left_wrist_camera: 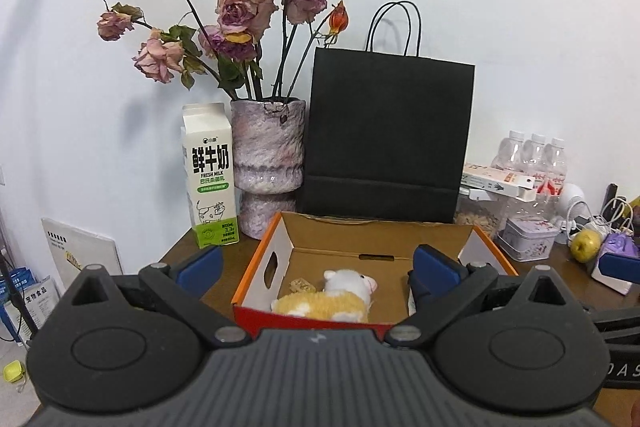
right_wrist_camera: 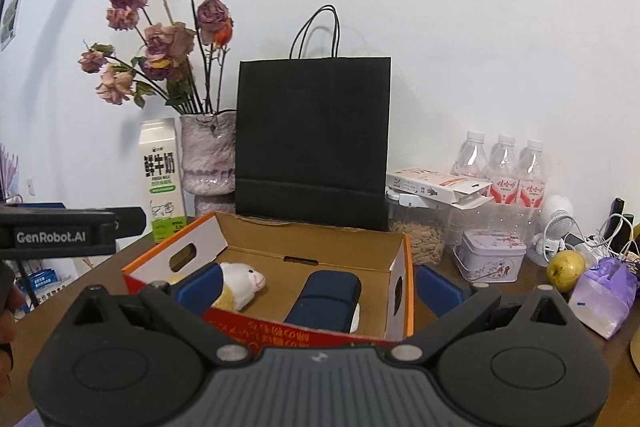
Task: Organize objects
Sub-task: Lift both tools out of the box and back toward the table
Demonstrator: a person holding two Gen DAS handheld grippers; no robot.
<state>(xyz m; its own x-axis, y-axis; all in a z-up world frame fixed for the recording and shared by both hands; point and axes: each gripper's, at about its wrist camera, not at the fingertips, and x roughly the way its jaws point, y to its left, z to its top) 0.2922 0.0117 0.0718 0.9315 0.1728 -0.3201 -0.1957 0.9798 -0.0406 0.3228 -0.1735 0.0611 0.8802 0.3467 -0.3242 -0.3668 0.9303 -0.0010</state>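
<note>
— Left wrist view: we see our left gripper point(left_wrist_camera: 316, 267) spread wide, empty, before the cardboard box point(left_wrist_camera: 276, 239).
— We see the right gripper point(right_wrist_camera: 320, 281) also wide apart; plush toy point(right_wrist_camera: 240, 281) and dark blue case point(right_wrist_camera: 324, 301) lie inside.

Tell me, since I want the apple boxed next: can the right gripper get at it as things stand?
Probably yes. The right gripper is open and empty, and the apple sits exposed on the table to its right, though cables and a purple bag crowd it.
</note>
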